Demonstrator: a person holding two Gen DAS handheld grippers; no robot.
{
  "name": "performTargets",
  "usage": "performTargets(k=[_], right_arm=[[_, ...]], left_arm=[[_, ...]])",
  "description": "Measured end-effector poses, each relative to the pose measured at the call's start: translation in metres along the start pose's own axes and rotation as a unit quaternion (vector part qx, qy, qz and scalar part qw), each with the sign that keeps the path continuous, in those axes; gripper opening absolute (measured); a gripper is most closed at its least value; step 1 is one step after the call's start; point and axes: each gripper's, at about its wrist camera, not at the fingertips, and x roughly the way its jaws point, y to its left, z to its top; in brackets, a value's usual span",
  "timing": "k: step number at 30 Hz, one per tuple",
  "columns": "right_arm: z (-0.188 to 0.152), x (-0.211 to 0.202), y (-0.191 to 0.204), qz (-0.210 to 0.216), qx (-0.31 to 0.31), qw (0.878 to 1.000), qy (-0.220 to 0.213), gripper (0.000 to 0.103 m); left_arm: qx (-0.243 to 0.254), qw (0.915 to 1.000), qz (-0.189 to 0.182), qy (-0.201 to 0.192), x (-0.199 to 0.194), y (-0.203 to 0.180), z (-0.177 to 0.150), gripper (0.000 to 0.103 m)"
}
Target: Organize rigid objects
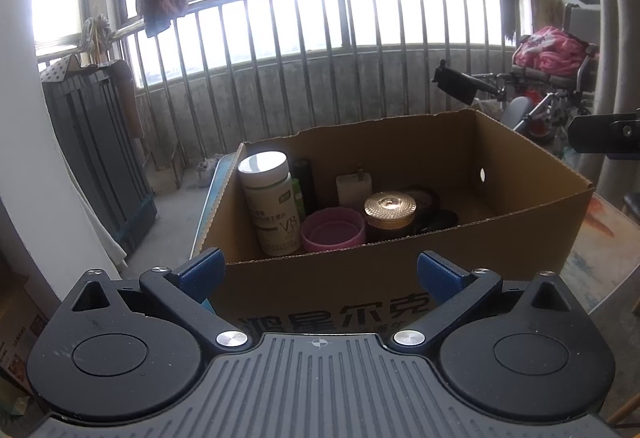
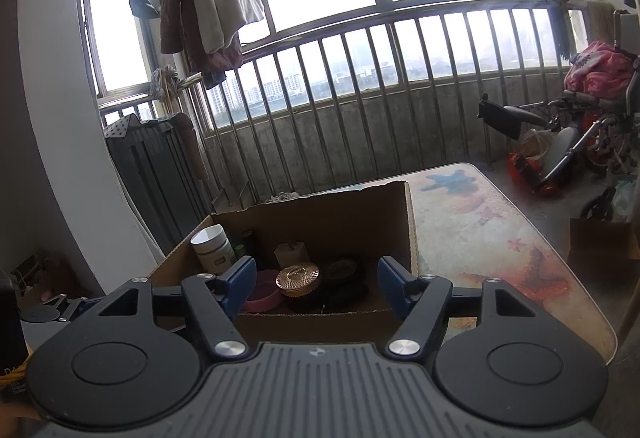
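An open cardboard box (image 1: 532, 173) (image 2: 410, 230) stands on a patterned table (image 2: 492, 238). Inside it are a white supplement bottle (image 1: 272, 205) (image 2: 212, 248), a pink bowl (image 1: 332, 230) (image 2: 262, 298), a jar with a gold ribbed lid (image 1: 390, 207) (image 2: 298, 276), a small white block (image 1: 354, 187) (image 2: 290, 252), a dark slim bottle (image 1: 306, 181) and black round tins (image 1: 434, 215) (image 2: 344, 272). My left gripper (image 1: 320, 272) is open just before the box's near wall, with nothing between its blue pads. My right gripper (image 2: 316, 284) is open above the near wall, and no object sits between its jaws.
A metal railing (image 1: 320, 57) and bright windows run behind the table. A dark folded rack (image 1: 96, 157) leans at the left wall. A wheelchair (image 2: 580, 141) with pink cloth stands at the right. A brown bag (image 2: 600, 246) sits right of the table. Coats (image 2: 212, 5) hang above.
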Motion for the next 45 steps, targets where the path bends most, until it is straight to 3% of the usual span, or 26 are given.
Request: performTargets(k=[45], right_arm=[[-0.01, 0.009, 0.005, 0.007, 0.007, 1.0, 0.025, 0.07]], left_arm=[[0.006, 0.9996, -0.027, 0.01, 0.002, -0.015, -0.006, 0.103]])
